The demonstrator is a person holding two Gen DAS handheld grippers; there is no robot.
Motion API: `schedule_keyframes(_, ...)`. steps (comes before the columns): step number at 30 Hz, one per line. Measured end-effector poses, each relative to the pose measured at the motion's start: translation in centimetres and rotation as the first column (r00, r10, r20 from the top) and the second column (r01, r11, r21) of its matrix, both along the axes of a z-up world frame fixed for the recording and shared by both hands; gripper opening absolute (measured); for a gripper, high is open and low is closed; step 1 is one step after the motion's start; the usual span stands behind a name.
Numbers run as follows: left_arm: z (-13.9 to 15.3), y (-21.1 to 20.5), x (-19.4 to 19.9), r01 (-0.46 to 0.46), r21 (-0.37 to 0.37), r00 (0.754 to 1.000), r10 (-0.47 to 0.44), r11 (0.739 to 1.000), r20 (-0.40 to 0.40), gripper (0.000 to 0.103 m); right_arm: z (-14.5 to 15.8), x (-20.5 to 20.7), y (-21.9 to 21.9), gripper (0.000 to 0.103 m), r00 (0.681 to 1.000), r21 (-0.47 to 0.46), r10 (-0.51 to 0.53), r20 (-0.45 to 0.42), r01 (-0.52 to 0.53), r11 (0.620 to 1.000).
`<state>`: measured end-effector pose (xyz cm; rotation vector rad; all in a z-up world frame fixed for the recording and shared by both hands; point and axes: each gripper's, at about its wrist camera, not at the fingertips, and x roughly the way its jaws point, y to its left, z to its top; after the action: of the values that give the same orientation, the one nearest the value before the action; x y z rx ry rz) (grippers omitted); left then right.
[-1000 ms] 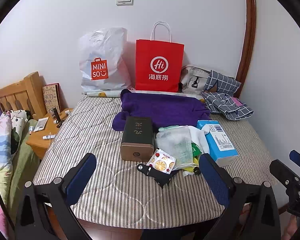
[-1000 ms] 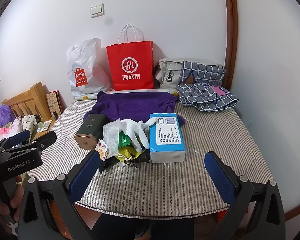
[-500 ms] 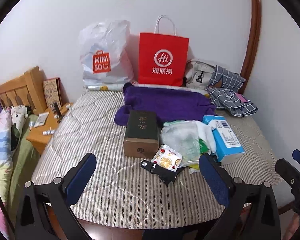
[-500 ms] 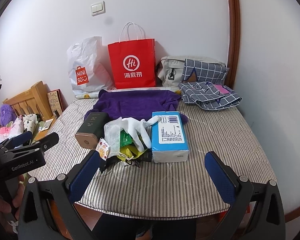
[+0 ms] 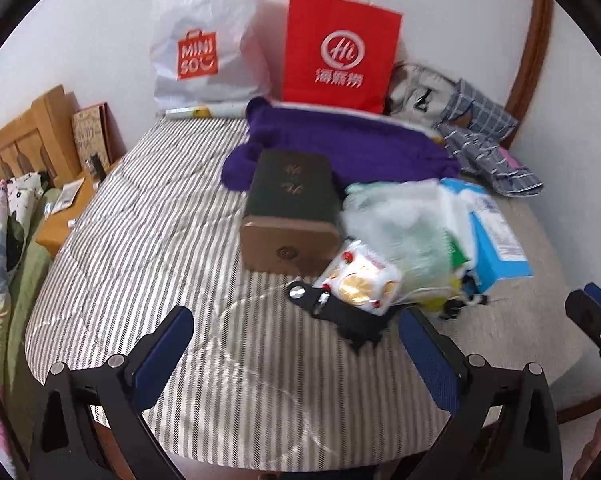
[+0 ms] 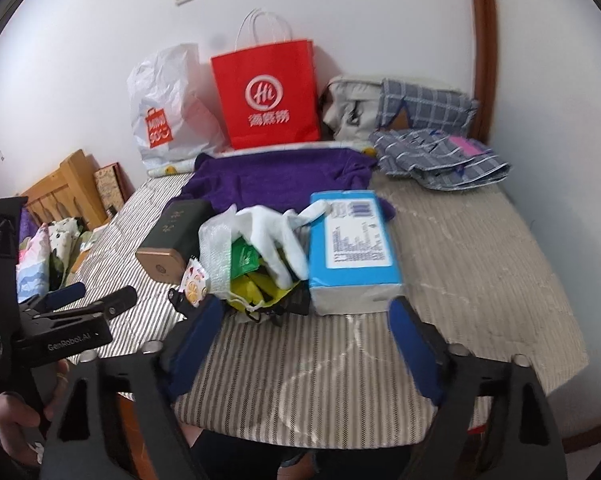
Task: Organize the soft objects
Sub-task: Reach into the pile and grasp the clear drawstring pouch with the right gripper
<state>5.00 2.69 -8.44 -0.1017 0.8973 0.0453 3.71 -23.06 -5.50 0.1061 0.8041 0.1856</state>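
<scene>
Meanwhile both tongs hover over the striped bed's (image 6: 480,248) near edge: left tongs (image 5: 296,344) spread wide, right tongs (image 6: 304,332) just narrowing, nothing between them. White gloves (image 6: 276,232) (partly under clear wrapping) lie between dark box (image 6: 176,236) and blue box (image 6: 352,240).

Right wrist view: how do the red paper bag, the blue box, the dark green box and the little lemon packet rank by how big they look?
1. Red paper bag and blue box: look alike; the box lies nearer, so unsure.
2. Dark green box.
3. Lemon packet.
</scene>
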Motion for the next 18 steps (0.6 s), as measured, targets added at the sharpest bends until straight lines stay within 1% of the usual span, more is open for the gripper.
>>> schedule_keyframes(2,-0.7,0.6,0.5,-0.019,0.011,1.000,0.019,1.000,-0.016,0.103,-0.6,1.2,0.9,0.065,0.999,0.007,0.036,-0.008,-0.036,0.999)
schedule_keyframes(4,-1.4,1.4,0.9,-0.036,0.014,0.999,0.036,0.999,-0.032,0.102,-1.2,2.3,1.9,0.059,0.997,0.019,0.071,-0.016,-0.071,0.997)
schedule_keyframes(8,-2.4,3.1,1.5,-0.053,-0.002,0.998,0.053,0.999,-0.044,0.102,-2.3,5.1,4.3,0.055,0.993,0.024,0.119,-0.027,-0.118,0.993)
schedule_keyframes(10,-2.8,3.7,1.7,-0.060,-0.007,0.997,0.060,0.998,-0.043,0.102,-2.9,6.5,5.4,0.055,0.990,0.020,0.141,-0.032,-0.140,0.990)
schedule_keyframes(13,-3.3,4.4,2.3,-0.059,-0.007,0.997,0.058,0.998,-0.048,0.102,-3.9,8.4,6.8,0.055,0.984,0.028,0.162,-0.067,-0.161,0.987)
schedule_keyframes(15,-3.8,4.7,2.7,-0.054,-0.015,0.997,0.053,0.998,-0.055,0.102,-4.7,9.4,7.6,0.052,0.983,0.014,0.164,-0.083,-0.163,0.986)
schedule_keyframes(16,-3.9,4.9,2.8,-0.053,-0.019,0.997,0.052,0.998,-0.057,0.102,-5.0,9.8,7.9,0.048,0.982,0.004,0.165,-0.089,-0.165,0.986)
schedule_keyframes(18,-4.4,5.2,3.1,-0.054,-0.030,0.996,0.052,0.998,-0.067,0.102,-5.6,10.5,8.5,0.032,0.981,-0.003,0.171,-0.095,-0.172,0.985)
